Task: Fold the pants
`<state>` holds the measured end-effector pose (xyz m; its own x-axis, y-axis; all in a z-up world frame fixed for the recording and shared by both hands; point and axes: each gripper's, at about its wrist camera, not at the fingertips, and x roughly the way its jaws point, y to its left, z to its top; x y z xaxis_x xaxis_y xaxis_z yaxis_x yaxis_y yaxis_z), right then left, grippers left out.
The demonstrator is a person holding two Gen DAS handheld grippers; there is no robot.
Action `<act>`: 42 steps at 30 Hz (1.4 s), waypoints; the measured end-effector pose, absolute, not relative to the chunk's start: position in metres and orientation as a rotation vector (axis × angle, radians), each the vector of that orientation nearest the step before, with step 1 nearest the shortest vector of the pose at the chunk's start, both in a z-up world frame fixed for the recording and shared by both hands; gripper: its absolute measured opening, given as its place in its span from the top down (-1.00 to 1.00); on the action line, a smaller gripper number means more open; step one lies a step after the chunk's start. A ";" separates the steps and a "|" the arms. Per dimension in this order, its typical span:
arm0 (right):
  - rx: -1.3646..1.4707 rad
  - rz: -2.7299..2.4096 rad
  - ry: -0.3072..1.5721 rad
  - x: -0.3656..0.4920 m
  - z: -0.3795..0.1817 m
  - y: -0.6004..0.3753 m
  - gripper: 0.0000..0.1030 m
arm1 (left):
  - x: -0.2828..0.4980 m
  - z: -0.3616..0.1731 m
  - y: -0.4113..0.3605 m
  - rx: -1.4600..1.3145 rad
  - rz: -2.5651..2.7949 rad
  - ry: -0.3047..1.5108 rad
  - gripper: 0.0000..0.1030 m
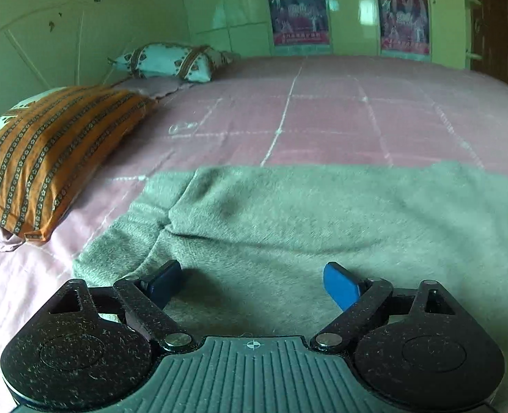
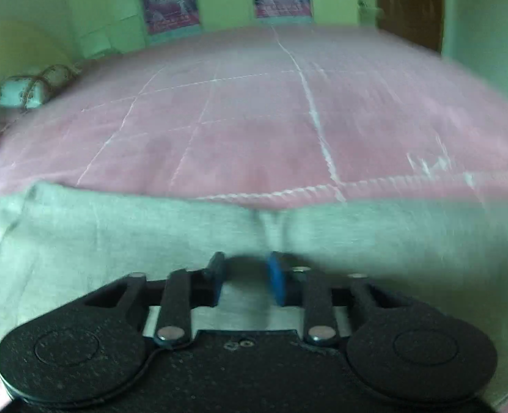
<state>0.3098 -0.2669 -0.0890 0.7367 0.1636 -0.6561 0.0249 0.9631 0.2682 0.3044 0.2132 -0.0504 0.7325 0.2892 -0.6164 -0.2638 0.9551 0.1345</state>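
Note:
Grey fleece pants (image 1: pixel 305 216) lie flat on a pink quilted bed (image 1: pixel 322 110). My left gripper (image 1: pixel 254 275) hovers just over the pants near their left end, with the jaws wide apart and nothing between its blue pads (image 1: pixel 341 284). In the right wrist view the same grey pants (image 2: pixel 150 227) fill the lower half, with a small pucker (image 2: pixel 271 223) at the far edge. My right gripper (image 2: pixel 245 275) sits low over the cloth, its jaws partly open with a narrow gap between the blue pads (image 2: pixel 276 278). That view is blurred.
An orange striped pillow (image 1: pixel 51 158) lies at the left of the bed and a white patterned pillow (image 1: pixel 171 60) lies farther back. A green wardrobe with posters (image 1: pixel 298 13) stands behind the bed. A brown door (image 1: pixel 491 20) is at the far right.

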 end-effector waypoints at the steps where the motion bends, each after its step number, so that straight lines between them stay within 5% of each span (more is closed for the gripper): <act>1: 0.311 0.066 0.691 0.302 -0.081 -0.279 0.52 | 0.298 -0.044 0.214 0.015 0.303 0.662 -0.72; 6: 0.552 -0.084 0.533 0.239 -0.063 -0.379 0.53 | 0.271 -0.050 0.219 -0.006 0.318 0.663 -0.73; 11: 0.820 -0.245 0.478 0.173 -0.087 -0.471 0.60 | 0.266 -0.070 0.216 -0.011 0.278 0.674 -1.00; 18: 1.053 -0.273 0.501 0.158 -0.134 -0.501 0.48 | 0.268 -0.073 0.216 -0.038 0.293 0.671 -1.00; 24: 1.107 -0.264 0.489 0.172 -0.153 -0.509 0.53 | 0.268 -0.072 0.216 -0.041 0.294 0.677 -1.00; 26: 1.071 -0.270 0.512 0.179 -0.151 -0.511 0.82 | 0.268 -0.073 0.217 -0.044 0.291 0.676 -1.00; 33: 0.950 -0.270 0.526 0.170 -0.146 -0.518 0.85 | 0.268 -0.070 0.215 -0.026 0.284 0.677 -1.00; 37: 0.921 -0.239 0.493 0.166 -0.138 -0.511 0.63 | 0.252 -0.044 0.175 -0.134 0.209 0.620 -1.00; 42: 0.921 -0.219 0.446 0.160 -0.144 -0.506 0.54 | 0.258 -0.039 0.034 -0.143 0.023 0.643 -1.00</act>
